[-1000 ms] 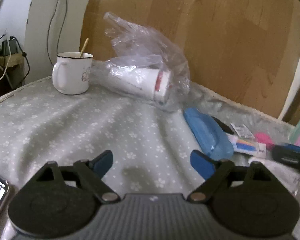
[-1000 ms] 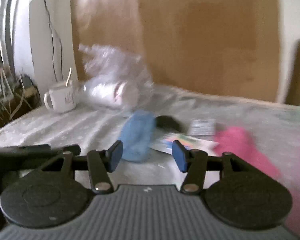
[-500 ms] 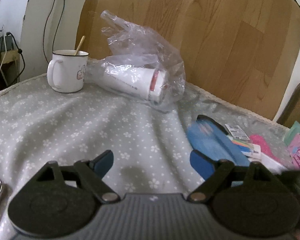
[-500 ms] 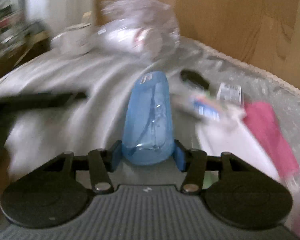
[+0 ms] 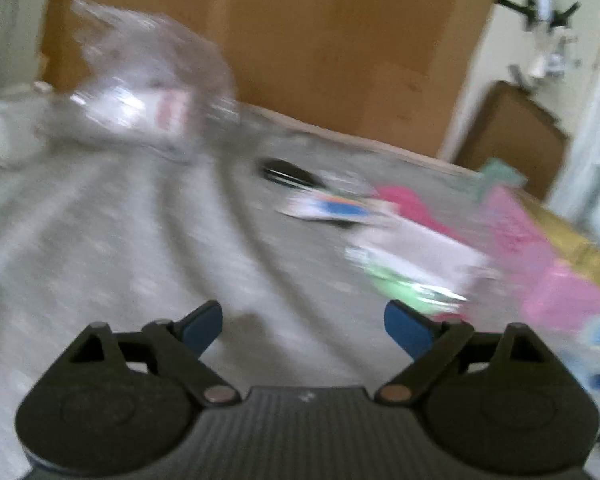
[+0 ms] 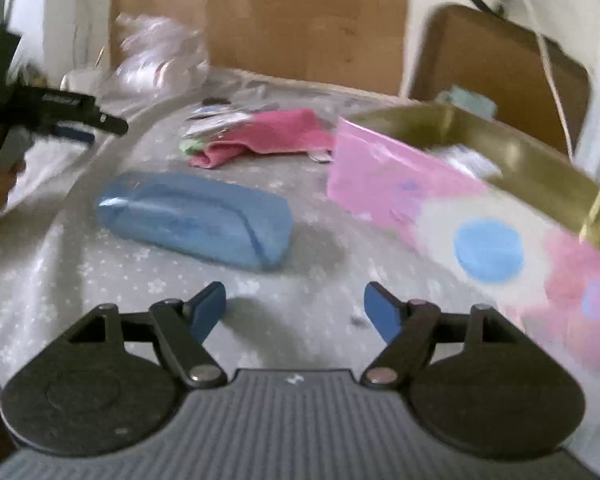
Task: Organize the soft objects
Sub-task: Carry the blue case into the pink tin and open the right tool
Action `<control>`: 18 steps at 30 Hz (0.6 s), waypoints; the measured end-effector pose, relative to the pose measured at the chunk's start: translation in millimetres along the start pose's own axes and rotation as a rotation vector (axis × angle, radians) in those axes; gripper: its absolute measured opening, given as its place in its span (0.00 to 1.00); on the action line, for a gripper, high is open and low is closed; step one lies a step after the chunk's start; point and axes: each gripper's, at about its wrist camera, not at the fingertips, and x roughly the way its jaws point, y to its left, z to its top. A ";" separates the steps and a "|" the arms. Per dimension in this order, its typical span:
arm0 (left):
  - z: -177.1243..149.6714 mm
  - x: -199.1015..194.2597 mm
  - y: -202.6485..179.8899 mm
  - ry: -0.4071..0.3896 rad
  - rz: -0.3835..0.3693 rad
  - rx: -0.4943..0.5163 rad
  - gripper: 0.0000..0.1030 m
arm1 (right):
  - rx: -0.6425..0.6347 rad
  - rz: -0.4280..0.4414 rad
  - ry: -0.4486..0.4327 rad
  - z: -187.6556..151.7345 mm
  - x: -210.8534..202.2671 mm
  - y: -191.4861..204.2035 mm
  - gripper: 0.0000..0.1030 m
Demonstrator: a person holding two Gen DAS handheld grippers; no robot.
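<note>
The long blue soft zip pouch (image 6: 196, 218) lies on the grey flowered cloth (image 6: 308, 320), visible only to the right wrist, just beyond the right gripper (image 6: 295, 308), whose jaws gape empty. Beyond the pouch lies a crumpled pink cloth (image 6: 268, 136). The left gripper (image 5: 303, 325) is likewise spread wide, empty, its view blurred.

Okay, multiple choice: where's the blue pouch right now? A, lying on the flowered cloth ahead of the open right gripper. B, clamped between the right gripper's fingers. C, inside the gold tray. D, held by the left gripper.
A: in the right wrist view the blue pouch lies flat on the flowered cloth, ahead of the right gripper, whose jaws stand wide apart with nothing between them.
</note>
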 end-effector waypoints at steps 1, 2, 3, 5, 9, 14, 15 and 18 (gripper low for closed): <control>-1.1 -1.3 -9.2 0.007 -0.038 0.005 0.93 | 0.007 0.005 -0.005 -3.6 -1.5 1.9 0.76; -1.7 -2.8 -20.1 0.010 -0.068 0.022 0.95 | 0.001 0.009 -0.011 -5.6 -1.4 5.6 0.76; -1.8 -3.8 -31.5 0.008 -0.089 0.044 0.96 | -0.011 0.014 -0.019 -6.7 -0.9 11.2 0.76; -1.5 -3.5 -54.8 0.014 -0.120 0.099 0.96 | -0.035 0.029 -0.033 -4.8 1.7 19.2 0.76; -5.8 1.3 -86.1 0.084 -0.150 0.152 0.96 | -0.079 0.058 -0.047 5.5 14.8 28.2 0.77; -21.6 -11.3 -91.6 0.135 -0.189 0.139 1.00 | -0.141 0.146 -0.021 13.0 23.6 14.3 0.94; -26.3 -12.9 -91.0 0.150 -0.182 0.141 1.00 | -0.149 0.164 -0.018 15.4 27.4 11.7 0.98; -37.2 -12.2 -86.4 0.219 -0.176 0.116 0.97 | -0.159 0.232 0.019 27.2 43.9 1.4 1.00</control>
